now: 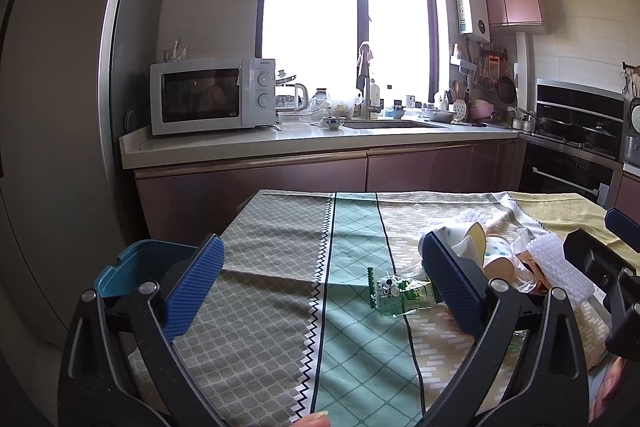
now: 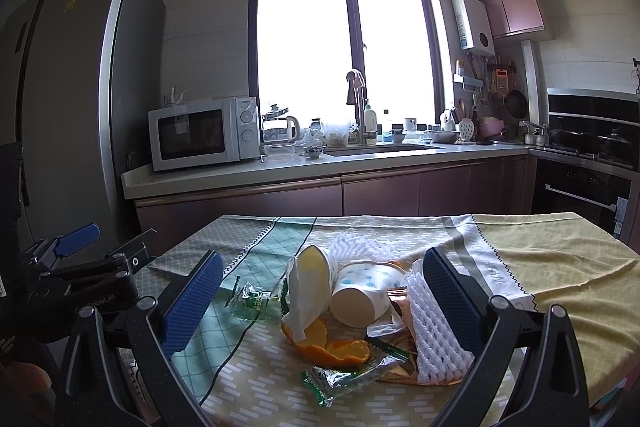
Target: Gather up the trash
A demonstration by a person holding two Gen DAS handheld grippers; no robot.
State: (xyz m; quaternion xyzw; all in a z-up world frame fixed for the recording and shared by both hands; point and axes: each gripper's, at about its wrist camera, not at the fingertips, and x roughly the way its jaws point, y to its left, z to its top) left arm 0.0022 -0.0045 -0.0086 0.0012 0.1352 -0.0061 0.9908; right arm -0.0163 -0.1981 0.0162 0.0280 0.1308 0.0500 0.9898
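Note:
A pile of trash lies on the cloth-covered table [image 2: 560,267]: two paper cups [image 2: 362,293], one stuffed with tissue [image 2: 304,291], orange peel [image 2: 332,347], green snack wrappers [image 2: 348,381] [image 1: 404,293], and white foam fruit netting [image 2: 434,337]. My right gripper [image 2: 320,299] is open, its blue pads on either side of the pile, empty. My left gripper [image 1: 320,287] is open and empty over the table's left part, with the pile beside its right finger [image 1: 452,287]. A teal bin [image 1: 136,267] stands at the table's left edge, behind the left finger.
The left gripper shows at the left of the right wrist view [image 2: 80,267]. Beyond the table runs a kitchen counter [image 2: 320,167] with a microwave [image 1: 212,95] and a sink. A fridge [image 2: 80,107] stands at left and an oven [image 2: 584,187] at right.

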